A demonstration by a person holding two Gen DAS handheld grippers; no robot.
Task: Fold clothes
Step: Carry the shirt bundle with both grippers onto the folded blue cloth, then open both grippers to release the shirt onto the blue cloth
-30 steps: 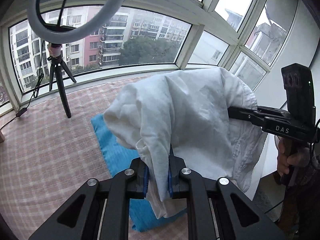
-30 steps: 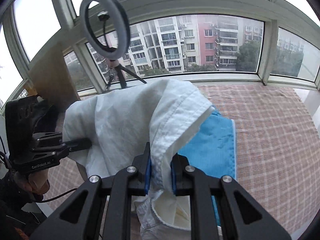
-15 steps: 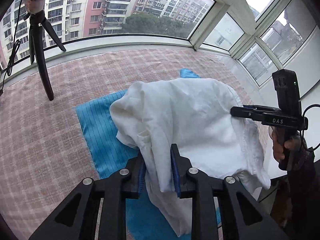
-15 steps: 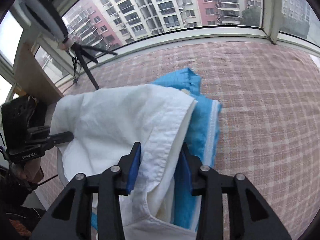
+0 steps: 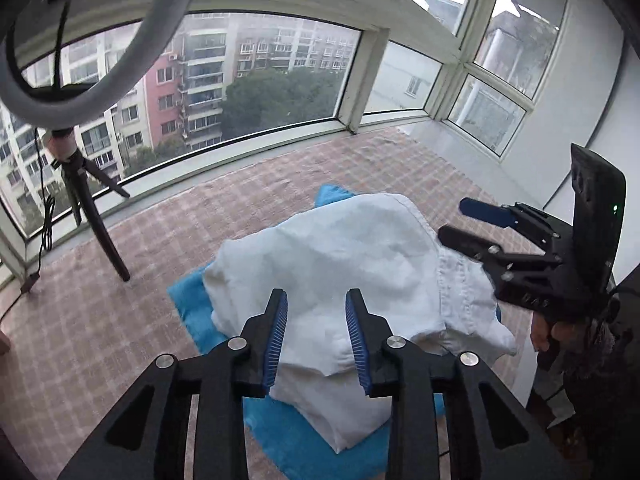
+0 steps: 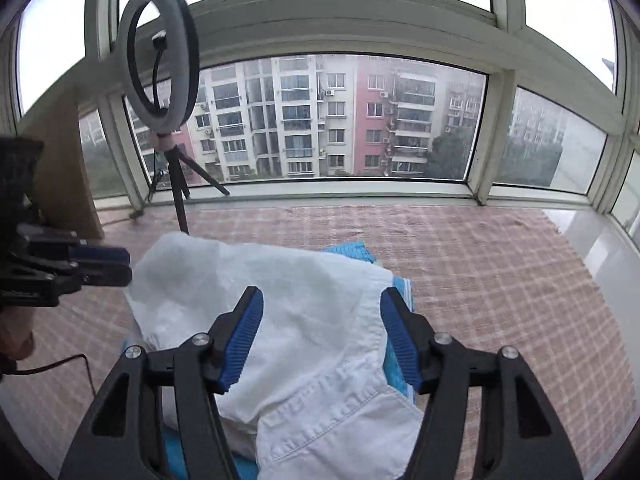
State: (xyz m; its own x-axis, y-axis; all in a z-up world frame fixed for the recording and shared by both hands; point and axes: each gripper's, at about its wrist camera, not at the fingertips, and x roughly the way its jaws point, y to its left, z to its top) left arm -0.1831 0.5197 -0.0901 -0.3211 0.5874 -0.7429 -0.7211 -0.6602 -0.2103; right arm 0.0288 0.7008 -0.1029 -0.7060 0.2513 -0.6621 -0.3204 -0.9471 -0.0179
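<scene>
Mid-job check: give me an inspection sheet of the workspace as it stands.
Surface: pink checked cloth, laid flat.
Job's things: white garment heaped on the blue garment.
Clutter: nothing seen.
Grippers: left gripper and right gripper, jaws opening, pads clear of the white garment.
Cables: black cable hangs beside the ring light tripod.
Surroundings: bay windows, apartment blocks outside.
</scene>
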